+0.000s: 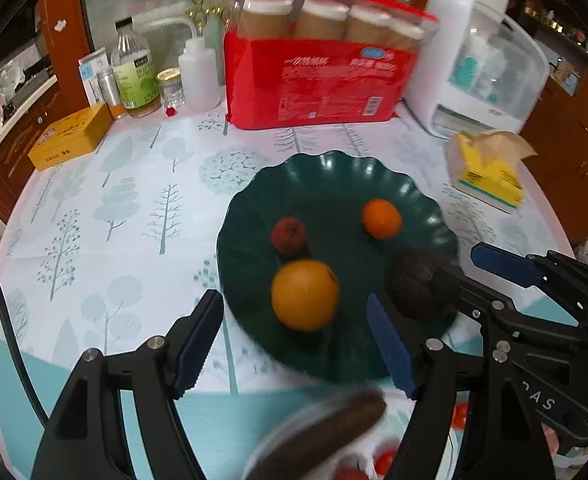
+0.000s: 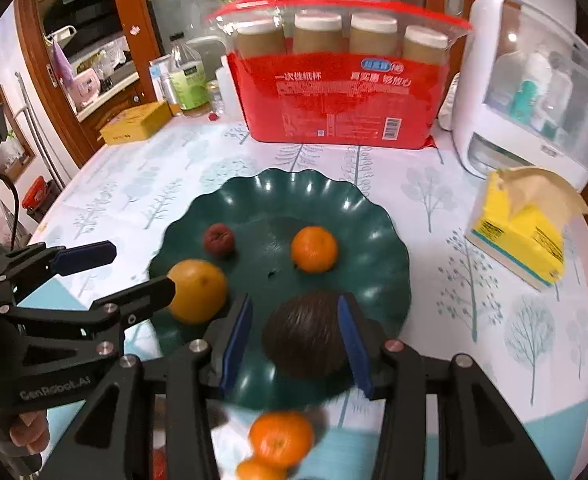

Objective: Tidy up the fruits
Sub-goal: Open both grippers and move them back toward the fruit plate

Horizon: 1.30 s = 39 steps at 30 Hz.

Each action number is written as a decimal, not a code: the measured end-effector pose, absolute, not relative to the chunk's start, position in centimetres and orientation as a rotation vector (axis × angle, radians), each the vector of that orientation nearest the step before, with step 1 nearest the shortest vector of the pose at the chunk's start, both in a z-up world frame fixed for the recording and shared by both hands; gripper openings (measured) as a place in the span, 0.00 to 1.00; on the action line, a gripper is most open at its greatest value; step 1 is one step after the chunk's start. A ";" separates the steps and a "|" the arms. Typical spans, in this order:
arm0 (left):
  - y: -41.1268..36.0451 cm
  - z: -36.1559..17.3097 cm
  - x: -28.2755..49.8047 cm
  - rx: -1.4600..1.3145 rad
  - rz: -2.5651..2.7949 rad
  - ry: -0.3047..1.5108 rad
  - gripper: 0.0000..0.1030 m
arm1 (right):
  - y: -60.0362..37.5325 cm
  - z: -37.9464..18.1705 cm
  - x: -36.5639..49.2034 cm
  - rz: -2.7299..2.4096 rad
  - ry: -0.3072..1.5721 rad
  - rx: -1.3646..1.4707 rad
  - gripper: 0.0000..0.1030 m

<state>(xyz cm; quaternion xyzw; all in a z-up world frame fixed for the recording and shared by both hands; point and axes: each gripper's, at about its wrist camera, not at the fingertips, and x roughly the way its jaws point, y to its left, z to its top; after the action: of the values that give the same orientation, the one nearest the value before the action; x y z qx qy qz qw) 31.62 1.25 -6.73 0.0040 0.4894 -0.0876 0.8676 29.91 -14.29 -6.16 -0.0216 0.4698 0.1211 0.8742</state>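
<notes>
A dark elongated object [image 1: 326, 436] below the green scalloped plate [image 1: 253, 208] is too blurred to identify. Small red items [image 1: 386, 460] are cut off by the bottom edge. The lower small orange fruit [image 2: 257, 470] is cropped, and the red package's print [image 1: 318, 76] is unreadable.

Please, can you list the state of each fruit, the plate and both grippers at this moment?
green plate: flat on table, holds four fruits
avocado: on plate, between open right fingers
large orange: on plate, free
small orange: on plate, free
red fruit: on plate, free
left gripper: open, empty
right gripper: open around avocado
two mandarins: on table, off plate
</notes>
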 end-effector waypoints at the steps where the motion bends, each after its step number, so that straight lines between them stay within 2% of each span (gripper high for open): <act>1: 1.2 -6.1 30.5 0.017 -0.188 1.012 0.73 | -14.3 -5.7 29.1 0.254 0.979 -0.041 0.44; 4: 1.2 -5.1 27.6 0.035 -0.197 0.981 0.78 | -14.5 -4.5 26.3 0.246 0.964 -0.048 0.44; 20: 1.2 -3.0 14.3 0.070 -0.190 0.902 0.79 | -14.7 -1.9 13.5 0.298 0.903 -0.009 0.47; 30: 0.9 -2.2 10.7 0.020 -0.221 0.870 0.82 | -15.6 -2.6 9.9 0.309 0.954 -0.037 0.49; 39: 0.9 -1.8 9.2 0.049 -0.187 0.817 0.85 | -16.0 -1.5 9.4 0.300 0.912 -0.061 0.51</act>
<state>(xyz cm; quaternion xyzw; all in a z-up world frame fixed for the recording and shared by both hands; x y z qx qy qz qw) 9.21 0.95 -1.76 0.0238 0.3965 -0.0909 0.9132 9.39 -16.02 -1.49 -0.0294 0.4385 0.1444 0.8865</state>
